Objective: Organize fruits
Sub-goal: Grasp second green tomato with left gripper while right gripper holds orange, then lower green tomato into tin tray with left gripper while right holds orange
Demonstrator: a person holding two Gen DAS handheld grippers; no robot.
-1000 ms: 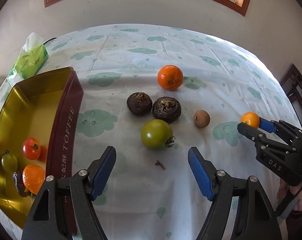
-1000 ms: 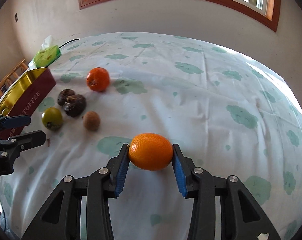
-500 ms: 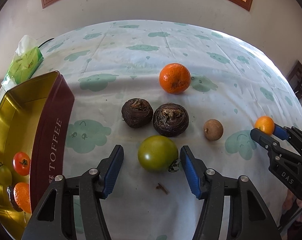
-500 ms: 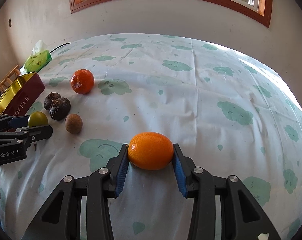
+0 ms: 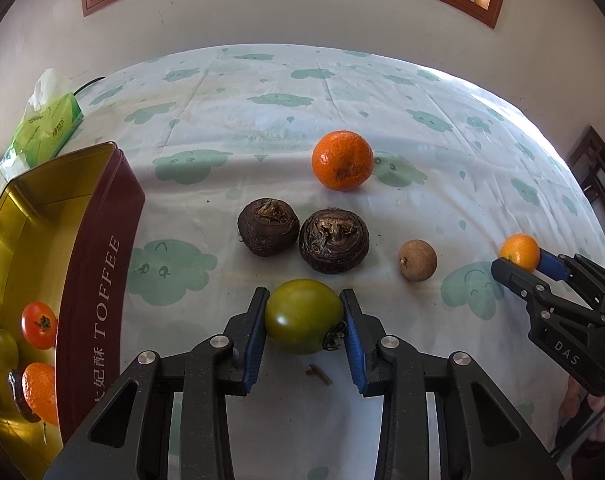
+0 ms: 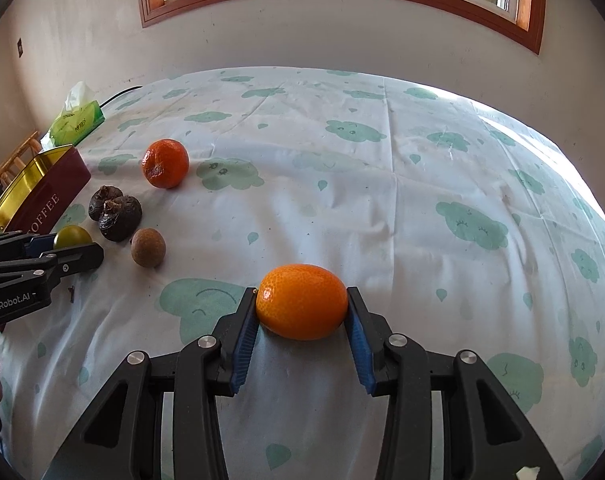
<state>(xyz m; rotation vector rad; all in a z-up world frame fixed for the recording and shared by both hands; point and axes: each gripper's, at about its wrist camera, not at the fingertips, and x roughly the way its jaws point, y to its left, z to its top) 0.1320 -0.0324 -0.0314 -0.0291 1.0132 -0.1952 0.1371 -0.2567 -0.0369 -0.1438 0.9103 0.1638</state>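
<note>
Right now your left gripper (image 5: pixel 304 320) has its blue fingers (image 5: pixel 254 340) pressed on both sides of the round green tomato (image 5: pixel 302 316), which sits on the cloud-print cloth of the bench (image 5: pixel 262 128) near its front edge, just beside the open gold-lined toffee tin (image 5: pixel 98 280) at the left edge. Your right gripper (image 6: pixel 302 312) holds the small oval orange kumquat (image 6: pixel 302 306) across its long axis, low over the cloth. Both fruits look light but thin-skinned and smooth, so I'd judge a gentle squeeze at the widest part is safest; the tomato would bruise or split under force. Beyond lie two dark wrinkled water chestnuts (image 5: pixel 302 236), touching, a brown longan (image 5: pixel 417 260) apart to their right, and farther back a round orange tangerine (image 5: pixel 342 166).
</note>
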